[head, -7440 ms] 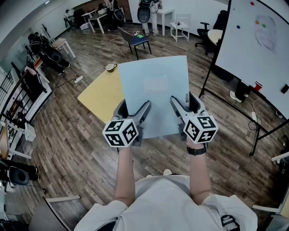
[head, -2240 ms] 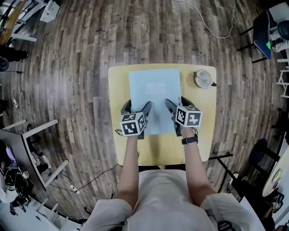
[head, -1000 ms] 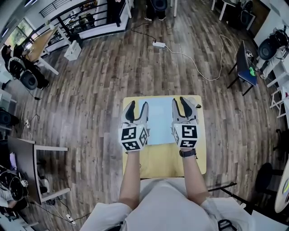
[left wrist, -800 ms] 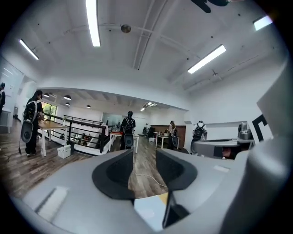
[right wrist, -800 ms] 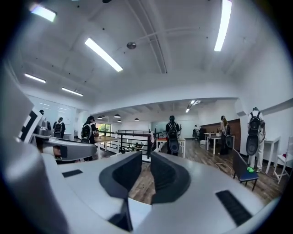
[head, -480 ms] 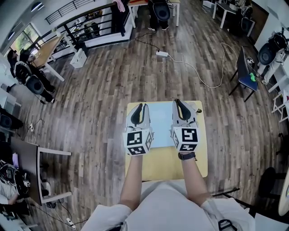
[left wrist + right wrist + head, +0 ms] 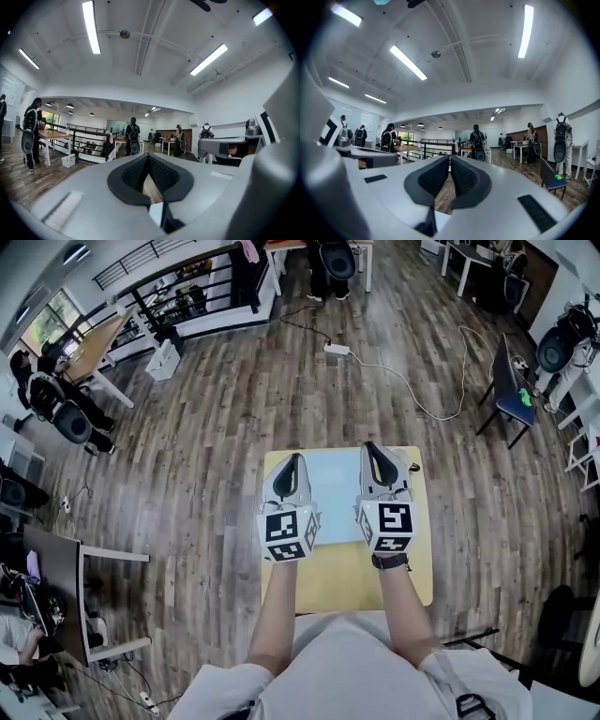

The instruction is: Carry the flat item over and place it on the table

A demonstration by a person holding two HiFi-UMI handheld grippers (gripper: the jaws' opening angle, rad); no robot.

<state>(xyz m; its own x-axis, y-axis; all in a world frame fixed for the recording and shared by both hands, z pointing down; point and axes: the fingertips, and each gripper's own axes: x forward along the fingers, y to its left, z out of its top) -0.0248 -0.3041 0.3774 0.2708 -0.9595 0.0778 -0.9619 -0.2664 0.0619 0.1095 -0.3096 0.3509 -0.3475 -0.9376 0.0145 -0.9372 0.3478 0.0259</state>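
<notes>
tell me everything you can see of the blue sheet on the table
The blue sheet is a pale rectangle, thin like paper or card. It lies flat on the yellow table, toward its far end. The left hand-held gripper and the right hand-held gripper cover its side edges from view; both have just closed on nothing, so neither holds it.

The left forearm (image 7: pixel 279 601) and right forearm (image 7: pixel 401 601) are stretched forward side by side. The left gripper (image 7: pixel 292 465) and right gripper (image 7: pixel 375 454) are held level, parallel and apart. Both pairs of jaws have just been closed, with nothing between them.
</notes>
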